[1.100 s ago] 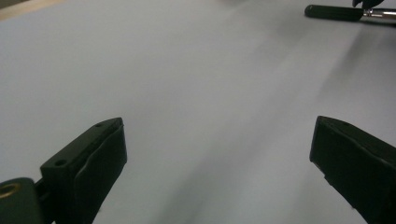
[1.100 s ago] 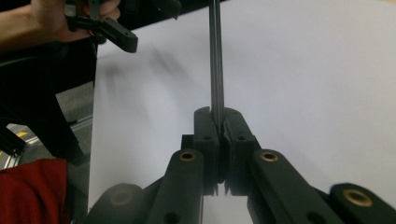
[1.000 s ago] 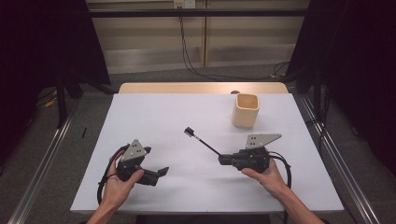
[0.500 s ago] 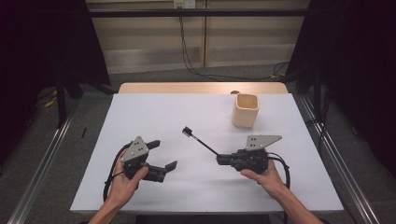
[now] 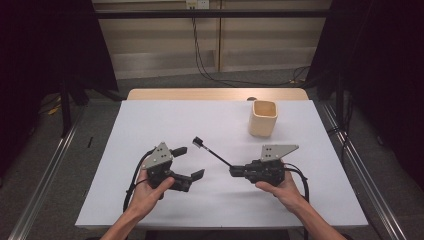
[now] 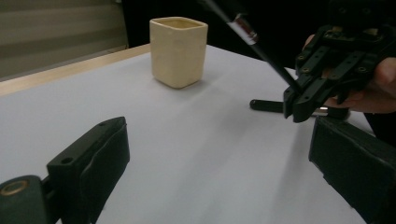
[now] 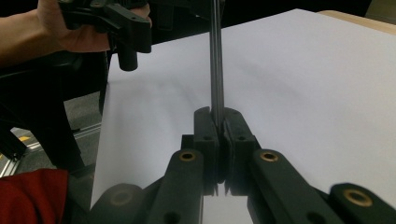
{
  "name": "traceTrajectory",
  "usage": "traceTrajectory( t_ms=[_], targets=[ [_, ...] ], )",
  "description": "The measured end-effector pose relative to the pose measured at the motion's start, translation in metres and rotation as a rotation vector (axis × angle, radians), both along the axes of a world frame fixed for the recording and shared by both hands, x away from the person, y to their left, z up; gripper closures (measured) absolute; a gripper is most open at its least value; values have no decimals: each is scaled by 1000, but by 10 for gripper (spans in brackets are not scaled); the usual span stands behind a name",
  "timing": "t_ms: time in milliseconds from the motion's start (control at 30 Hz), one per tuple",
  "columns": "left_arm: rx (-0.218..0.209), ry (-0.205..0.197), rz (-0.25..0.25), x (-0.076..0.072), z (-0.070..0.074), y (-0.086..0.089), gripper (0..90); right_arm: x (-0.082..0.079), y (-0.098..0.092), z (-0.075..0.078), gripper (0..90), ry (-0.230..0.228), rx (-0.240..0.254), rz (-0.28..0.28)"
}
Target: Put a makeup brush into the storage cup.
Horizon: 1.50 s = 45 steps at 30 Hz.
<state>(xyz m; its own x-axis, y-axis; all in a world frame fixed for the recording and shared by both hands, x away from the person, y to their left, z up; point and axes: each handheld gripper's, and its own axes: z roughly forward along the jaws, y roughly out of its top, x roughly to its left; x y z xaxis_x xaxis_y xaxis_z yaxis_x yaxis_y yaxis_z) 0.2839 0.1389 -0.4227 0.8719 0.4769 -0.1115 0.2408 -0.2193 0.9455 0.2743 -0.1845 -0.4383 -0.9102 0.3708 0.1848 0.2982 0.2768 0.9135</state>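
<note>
A thin black brush (image 5: 214,153) with a silver ferrule sticks out up and to the left from my right gripper (image 5: 233,172), which is shut on its handle. In the right gripper view the pads (image 7: 205,128) pinch the dark handle (image 7: 215,70). My left gripper (image 5: 192,162) sits left of the brush, held just above the white tabletop (image 5: 165,120), open with nothing between its jaws. In the left gripper view its jaws (image 6: 219,135) stand wide apart and face the right gripper (image 6: 299,100) and the brush (image 6: 261,46). A cream square cup (image 5: 262,117) stands upright at the back right, also cup (image 6: 178,51).
The white sheet ends on a wooden strip (image 5: 215,94) at the far edge. Metal rails (image 5: 45,180) run along the floor on both sides, and cables (image 5: 200,55) hang behind the table. The hand holding the left gripper (image 7: 116,23) is at the upper left of the right gripper view.
My left gripper has moved right and a little away from the person, toward the brush, and both its jaws now show spread apart. The right gripper and brush have barely moved.
</note>
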Motion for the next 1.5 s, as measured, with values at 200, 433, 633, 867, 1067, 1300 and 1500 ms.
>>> traceTrajectory(
  t_ms=[200,433,633,867,1067,1300,1500],
  targets=[
    [-28,-13,-42,3,4,-12,56,1,1,-1,862,-1,1,4],
    [-33,-14,-36,4,4,-22,96,1,1,-1,862,1,0,6],
    [-57,-4,-31,4,1,-25,188,0,3,-2,862,0,-1,12],
    [-85,14,-65,5,0,-26,292,1,7,-5,861,0,-6,21],
    [-112,26,-78,5,2,-28,401,1,9,-7,862,1,-11,26],
    [-143,36,-73,8,5,-26,483,2,7,-7,862,4,-5,24],
    [-163,47,-61,10,5,-25,526,1,8,-8,861,2,-2,24]
  ],
)
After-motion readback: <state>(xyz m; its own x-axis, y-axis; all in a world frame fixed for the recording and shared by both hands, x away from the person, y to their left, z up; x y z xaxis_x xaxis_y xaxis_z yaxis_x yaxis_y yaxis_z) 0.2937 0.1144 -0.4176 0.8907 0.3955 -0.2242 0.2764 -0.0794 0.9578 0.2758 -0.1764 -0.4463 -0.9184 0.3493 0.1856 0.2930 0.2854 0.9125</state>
